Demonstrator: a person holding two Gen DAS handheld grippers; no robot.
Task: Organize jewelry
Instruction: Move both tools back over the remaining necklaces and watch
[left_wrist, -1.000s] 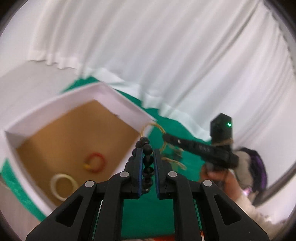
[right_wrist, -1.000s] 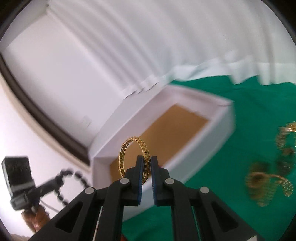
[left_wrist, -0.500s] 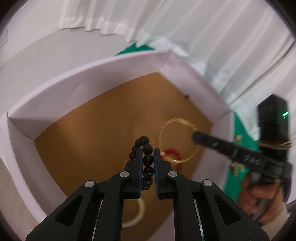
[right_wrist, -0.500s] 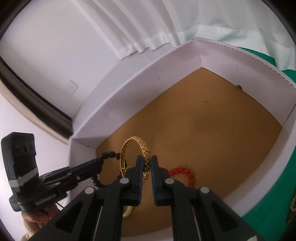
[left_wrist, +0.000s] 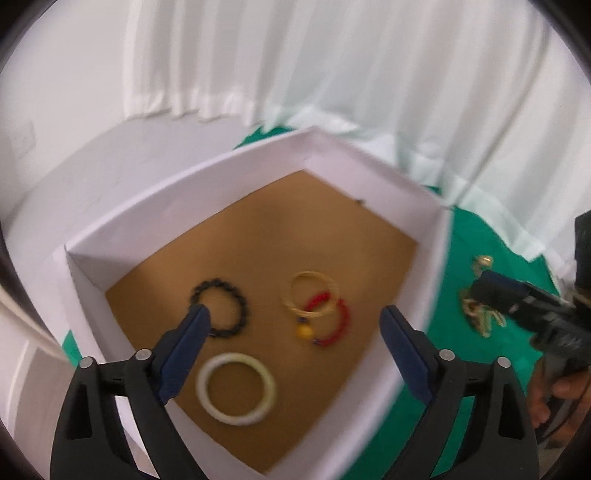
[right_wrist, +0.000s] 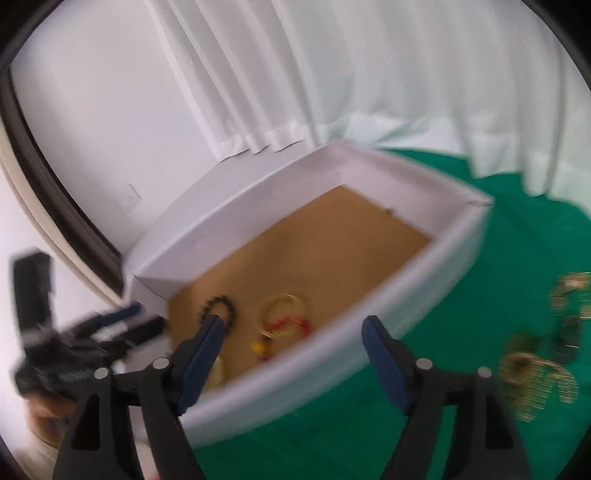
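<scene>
A white box (left_wrist: 430, 266) with a brown floor lies on green cloth. In it lie a black bead bracelet (left_wrist: 221, 312), a gold bangle (left_wrist: 309, 298) overlapping a red bead bracelet (left_wrist: 334, 317), and a white bangle (left_wrist: 236, 388). My left gripper (left_wrist: 295, 325) is open and empty above the box. My right gripper (right_wrist: 291, 338) is open and empty, over the box's (right_wrist: 406, 288) near wall. The black bracelet (right_wrist: 221, 309) and gold bangle (right_wrist: 282, 314) show in the right wrist view too.
More gold jewelry (right_wrist: 535, 373) lies on the green cloth (right_wrist: 509, 266) right of the box, also in the left wrist view (left_wrist: 480, 314). White curtains (left_wrist: 332, 74) hang behind. A dark frame (right_wrist: 55, 206) stands at left.
Both grippers opened. The black bracelet and the gold bangle dropped onto the box floor. Both grippers pulled back and up from the box.
</scene>
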